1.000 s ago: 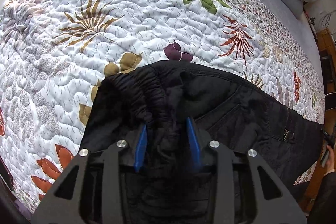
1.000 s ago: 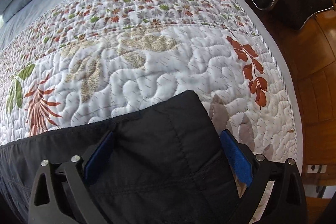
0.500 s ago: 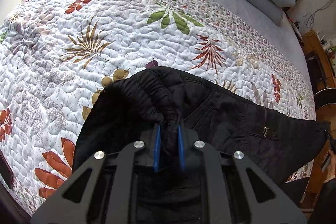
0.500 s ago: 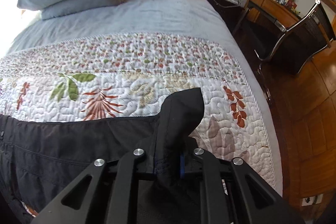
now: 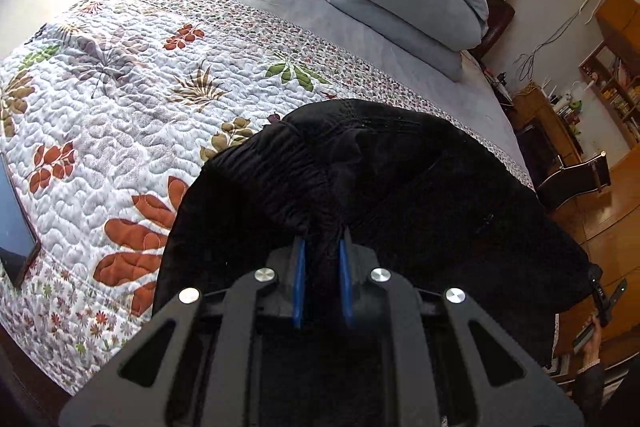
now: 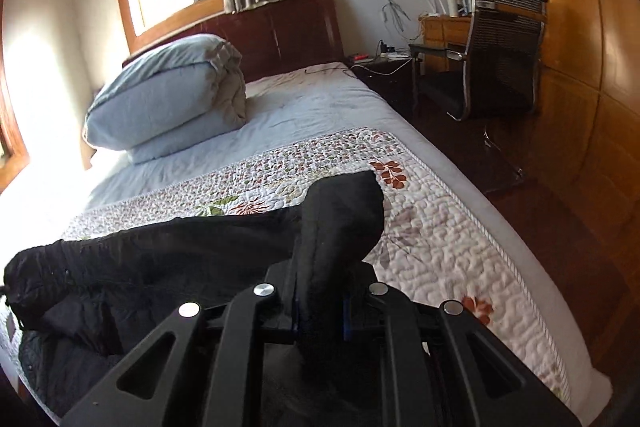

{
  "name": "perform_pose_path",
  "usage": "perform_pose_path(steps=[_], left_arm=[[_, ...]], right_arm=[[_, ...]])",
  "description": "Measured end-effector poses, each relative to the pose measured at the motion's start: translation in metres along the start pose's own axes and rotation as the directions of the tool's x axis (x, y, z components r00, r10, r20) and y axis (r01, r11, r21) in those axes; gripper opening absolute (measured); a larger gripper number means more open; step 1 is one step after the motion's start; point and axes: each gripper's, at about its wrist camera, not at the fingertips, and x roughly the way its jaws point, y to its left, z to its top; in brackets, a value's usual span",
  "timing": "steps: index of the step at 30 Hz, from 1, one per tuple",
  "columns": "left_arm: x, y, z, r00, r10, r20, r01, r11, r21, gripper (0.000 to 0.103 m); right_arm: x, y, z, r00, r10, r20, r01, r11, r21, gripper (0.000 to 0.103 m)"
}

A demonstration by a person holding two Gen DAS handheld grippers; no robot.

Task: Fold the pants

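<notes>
Since a second ago both grippers have closed and lifted: jaws that were spread around flat cloth are now pressed in on it, and the cameras have tipped up from the quilt to take in the room. The left gripper (image 5: 322, 255) pinches a bunched ridge of the black pants (image 5: 400, 195) at the gathered waistband end, blue pads (image 5: 298, 279) tight on the fabric. The right gripper (image 6: 320, 301) pinches the leg-cuff end, which stands up in a cone above the jaws. Pants now hang slung between the two grips, raised off the floral quilt (image 5: 120, 115) at both ends; the middle looks to sag back toward the bed (image 6: 312, 99), though I can't tell if it touches. My read: grasp step done, lift started, no fold made yet; next move likely carries one end over to the other. Hard to see: black on black hides seams and layers, so I can't say whether each grip holds one layer or both. The lower part of the pants is cut off behind the gripper bodies in both views. In the left view's right edge a small piece of the right gripper and a hand show, too small to read. Folded grey duvet (image 6: 168, 95) sits at the headboard end, well apart from the pants. A dark phone-like slab (image 5: 14, 227) lies at the quilt's left edge, partly cropped. An office chair (image 6: 500, 47) stands beside the bed.
</notes>
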Motion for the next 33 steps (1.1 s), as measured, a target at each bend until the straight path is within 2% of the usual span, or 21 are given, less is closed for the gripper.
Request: perform_pose_path(steps=[3, 7, 11, 13, 14, 16, 17, 18, 22, 24, 27, 30, 33], left_arm=[[-0.021, 0.012, -0.022, 1.0, -0.014, 0.003, 0.014, 1.0, -0.011, 0.014], [-0.031, 0.027, -0.052, 1.0, -0.006, -0.031, 0.006, 1.0, -0.006, 0.015], [-0.025, 0.042, -0.08, 0.996, 0.04, -0.079, -0.037, 0.999, 0.031, 0.022], [-0.017, 0.049, -0.094, 0.99, 0.081, -0.118, -0.075, 0.996, 0.051, 0.026], [-0.015, 0.053, -0.101, 0.985, 0.104, -0.137, -0.097, 0.994, 0.056, 0.033], [-0.015, 0.063, -0.114, 0.979, 0.128, -0.161, -0.124, 0.992, 0.037, 0.047], [-0.016, 0.068, -0.119, 0.974, 0.135, -0.181, -0.133, 0.991, 0.025, 0.062], [-0.017, 0.071, -0.125, 0.969, 0.15, -0.195, -0.148, 0.989, 0.023, 0.071], [-0.03, 0.089, -0.149, 0.947, 0.205, -0.246, -0.213, 0.977, -0.006, 0.087], [-0.038, 0.104, -0.161, 0.949, 0.171, -0.266, -0.203, 0.974, -0.098, 0.088], [-0.046, 0.115, -0.179, 0.969, -0.011, -0.249, -0.055, 0.964, -0.26, 0.088], [-0.04, 0.108, -0.176, 0.978, -0.089, -0.189, 0.029, 0.953, -0.302, 0.088], [-0.031, 0.097, -0.161, 0.983, -0.125, -0.133, 0.079, 0.948, -0.309, 0.087]], right_arm=[[-0.031, -0.021, -0.026, 0.999, 0.023, 0.032, -0.026, 0.995, 0.097, 0.014], [-0.061, -0.041, -0.068, 1.0, 0.013, 0.028, -0.017, 0.987, 0.161, 0.014], [-0.072, -0.052, -0.106, 0.999, -0.024, -0.044, 0.031, 0.985, 0.169, 0.015], [-0.073, -0.054, -0.124, 0.995, -0.048, -0.088, 0.062, 0.985, 0.162, 0.023], [-0.076, -0.056, -0.134, 0.992, -0.068, -0.104, 0.084, 0.983, 0.165, 0.028], [-0.081, -0.06, -0.149, 0.987, -0.095, -0.132, 0.117, 0.978, 0.174, 0.054], [-0.084, -0.061, -0.155, 0.984, -0.108, -0.142, 0.133, 0.974, 0.181, 0.059], [-0.088, -0.064, -0.162, 0.981, -0.117, -0.156, 0.145, 0.972, 0.186, 0.061], [-0.102, -0.07, -0.175, 0.969, -0.162, -0.184, 0.199, 0.958, 0.206, 0.065], [-0.108, -0.068, -0.178, 0.966, -0.18, -0.188, 0.219, 0.952, 0.215, 0.068], [-0.112, -0.06, -0.182, 0.96, -0.197, -0.2, 0.238, 0.948, 0.212, 0.068], [-0.114, -0.052, -0.187, 0.962, -0.185, -0.201, 0.23, 0.946, 0.23, 0.068], [-0.111, -0.045, -0.192, 0.957, -0.19, -0.22, 0.24, 0.942, 0.234, 0.073]])
